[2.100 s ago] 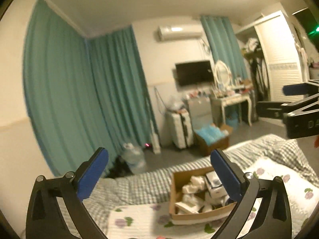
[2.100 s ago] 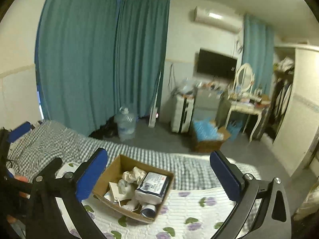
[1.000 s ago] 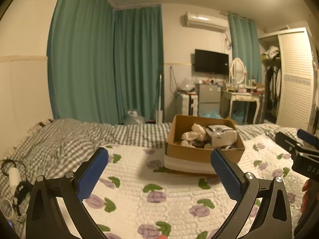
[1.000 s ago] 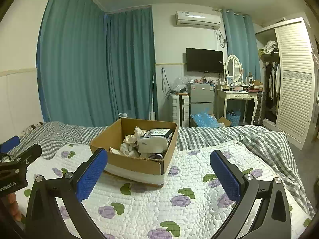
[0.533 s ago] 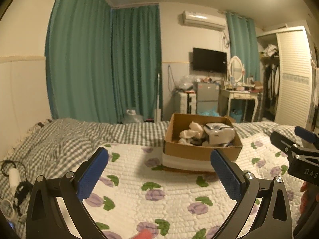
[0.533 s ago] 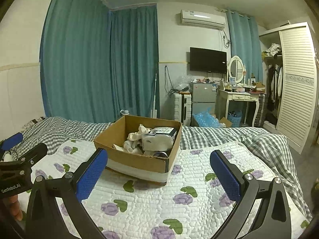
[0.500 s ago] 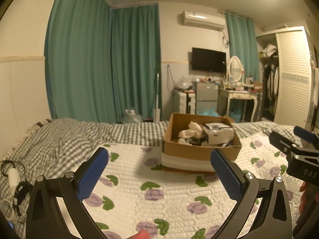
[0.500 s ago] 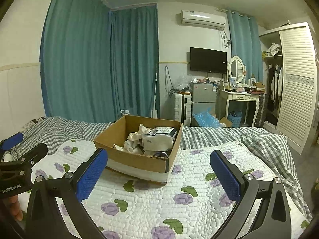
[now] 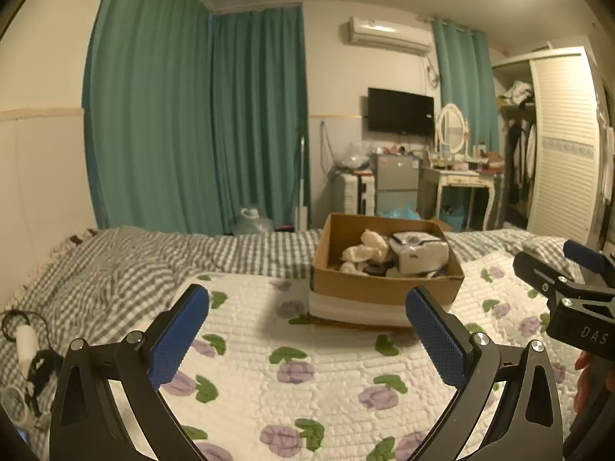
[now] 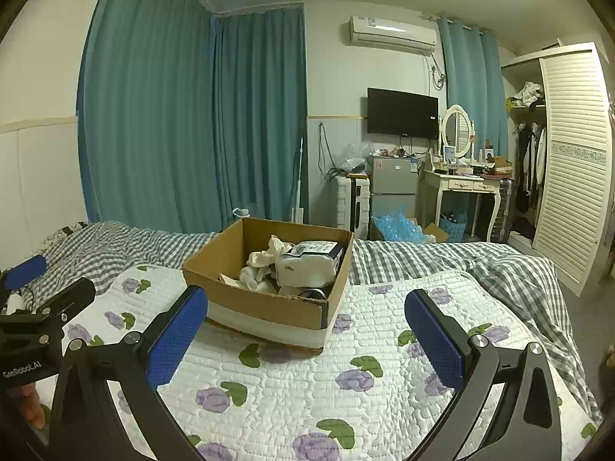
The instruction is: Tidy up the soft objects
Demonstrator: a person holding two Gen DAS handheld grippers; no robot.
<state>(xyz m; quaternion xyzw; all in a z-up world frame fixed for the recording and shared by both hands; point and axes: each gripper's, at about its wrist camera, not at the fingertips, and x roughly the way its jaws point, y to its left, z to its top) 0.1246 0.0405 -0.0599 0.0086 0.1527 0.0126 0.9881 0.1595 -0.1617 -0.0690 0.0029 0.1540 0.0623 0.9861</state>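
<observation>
An open cardboard box [image 9: 380,288] [image 10: 269,303] stands on a white quilt with purple flowers [image 9: 307,368] [image 10: 365,368] on the bed. It holds crumpled cream cloth pieces [image 9: 365,246] [image 10: 265,259] and a white plastic-wrapped pack [image 9: 419,253] [image 10: 311,265]. My left gripper [image 9: 307,330] is open and empty, short of the box. My right gripper [image 10: 305,330] is open and empty, just in front of the box. Each gripper shows at the edge of the other's view.
A grey checked blanket [image 9: 127,265] [image 10: 499,265] covers the far and side parts of the bed. Cables and a white plug [image 9: 23,349] lie at the bed's left edge. Beyond the bed are teal curtains, a water jug [image 9: 255,223], a small fridge [image 10: 392,188] and a dressing table [image 10: 461,188].
Both grippers have dropped from looking down on the bed to a low level view, then settled. The box has not moved. Both stay open.
</observation>
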